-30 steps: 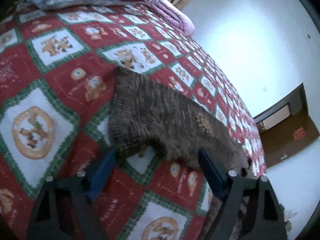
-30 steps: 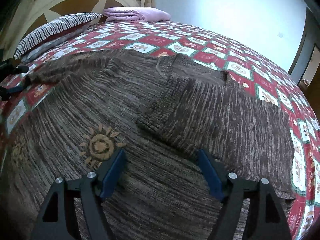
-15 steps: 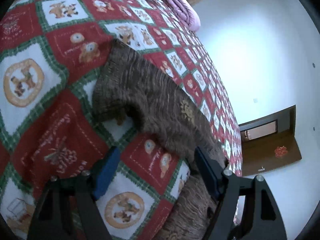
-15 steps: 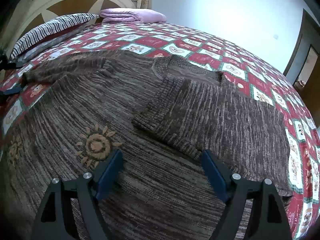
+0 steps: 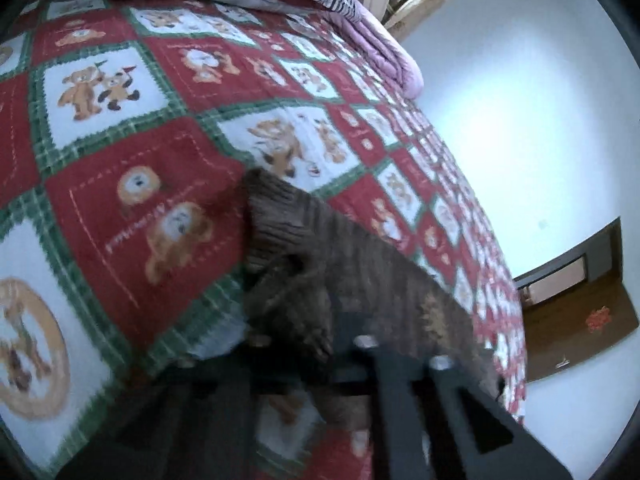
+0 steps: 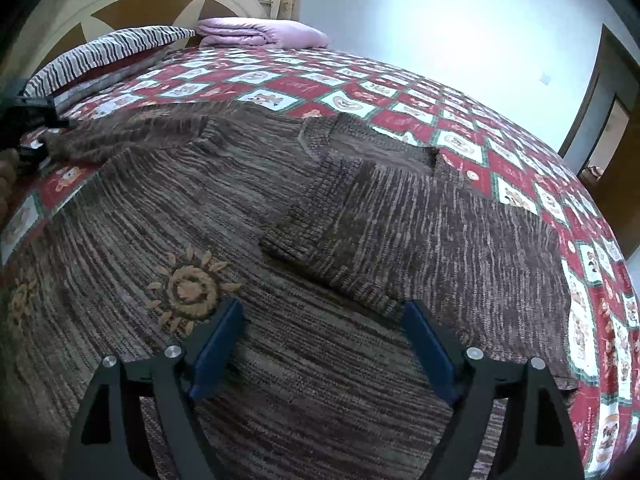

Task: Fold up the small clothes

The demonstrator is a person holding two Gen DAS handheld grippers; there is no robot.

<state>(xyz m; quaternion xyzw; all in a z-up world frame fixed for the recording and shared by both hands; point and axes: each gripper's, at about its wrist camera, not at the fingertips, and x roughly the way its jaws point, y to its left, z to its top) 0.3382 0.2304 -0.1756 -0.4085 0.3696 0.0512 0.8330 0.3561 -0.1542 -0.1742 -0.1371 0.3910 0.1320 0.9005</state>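
While the left hand-held gripper (image 5: pixel 320 344) is pinching the sleeve (image 5: pixel 304 256) of the brown knitted sweater (image 6: pixel 280 248), its dark, blurred jaws are sitting closed on the bunched cuff, which is lifting off the bedspread (image 5: pixel 120 168). Over on the right side, the right hand-held gripper (image 6: pixel 320 344) is hovering low above the sweater body with its blue-padded jaws spread wide and nothing between them. Just beyond its fingers, the other sleeve is lying folded across the chest, near a sun motif (image 6: pixel 188 288) to the left. Farther out, the sweater is spreading flat over the red, green and white teddy-bear bedspread. At the far end, a striped pillow (image 6: pixel 112 48) and a folded pink blanket (image 6: pixel 260 32) are resting by the headboard (image 6: pixel 132 0).
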